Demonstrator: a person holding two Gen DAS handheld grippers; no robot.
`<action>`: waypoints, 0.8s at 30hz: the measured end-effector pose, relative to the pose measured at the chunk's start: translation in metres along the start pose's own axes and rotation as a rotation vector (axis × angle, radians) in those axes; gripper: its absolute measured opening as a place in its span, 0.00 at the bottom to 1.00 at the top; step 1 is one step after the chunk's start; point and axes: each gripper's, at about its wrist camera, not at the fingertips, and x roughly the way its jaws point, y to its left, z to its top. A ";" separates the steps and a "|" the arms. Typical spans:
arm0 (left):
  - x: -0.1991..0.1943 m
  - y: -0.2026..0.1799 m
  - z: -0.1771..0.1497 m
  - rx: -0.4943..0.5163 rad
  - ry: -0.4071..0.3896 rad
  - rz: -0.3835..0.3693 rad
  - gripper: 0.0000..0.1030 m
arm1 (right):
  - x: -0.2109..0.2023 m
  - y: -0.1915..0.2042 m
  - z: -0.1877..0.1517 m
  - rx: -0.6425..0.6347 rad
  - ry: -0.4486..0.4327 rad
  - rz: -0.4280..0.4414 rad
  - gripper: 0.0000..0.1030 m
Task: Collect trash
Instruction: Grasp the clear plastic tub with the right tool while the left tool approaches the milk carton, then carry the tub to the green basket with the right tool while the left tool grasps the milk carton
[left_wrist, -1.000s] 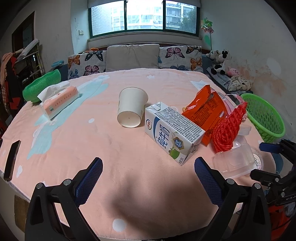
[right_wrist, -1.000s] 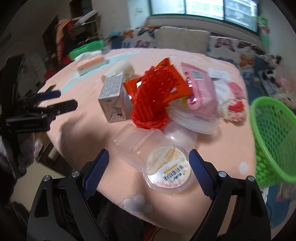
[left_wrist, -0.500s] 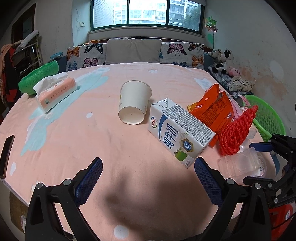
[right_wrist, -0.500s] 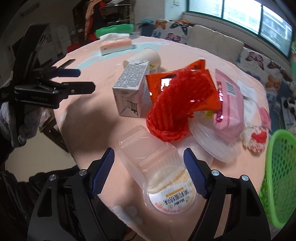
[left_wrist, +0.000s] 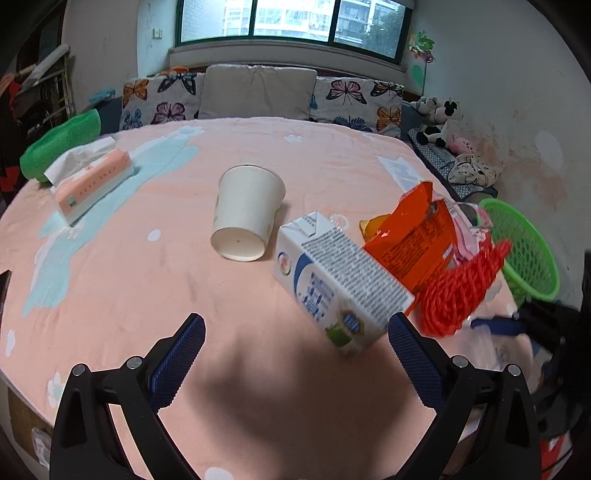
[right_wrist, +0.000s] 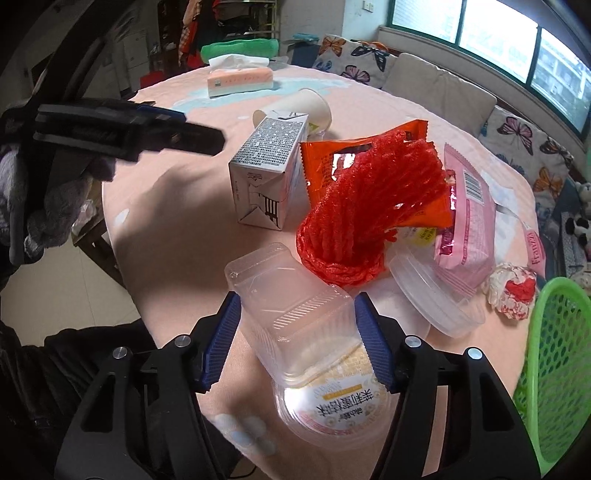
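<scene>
We work at a round table (left_wrist: 147, 295) under a peach cloth with pale blue patches, a sofa of butterfly cushions (left_wrist: 258, 96) and a window behind it, and a green basket (right_wrist: 554, 369) just beside the table's edge. Our right gripper (right_wrist: 297, 341) has its jaws against both sides of a clear, ribbed plastic box (right_wrist: 291, 314) near the table's edge, touching a red net (right_wrist: 369, 206). Our left gripper (left_wrist: 295, 354) hangs spread wide and empty, near a milk carton (left_wrist: 340, 280).
</scene>
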 end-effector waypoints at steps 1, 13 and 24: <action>0.002 -0.001 0.003 -0.007 0.009 -0.003 0.93 | -0.001 0.000 -0.001 0.001 -0.003 -0.006 0.62; 0.049 -0.011 0.045 -0.084 0.129 0.047 0.93 | -0.036 -0.006 -0.014 0.102 -0.088 -0.028 0.61; 0.070 0.000 0.057 -0.149 0.181 0.027 0.73 | -0.068 -0.025 -0.024 0.221 -0.163 -0.075 0.61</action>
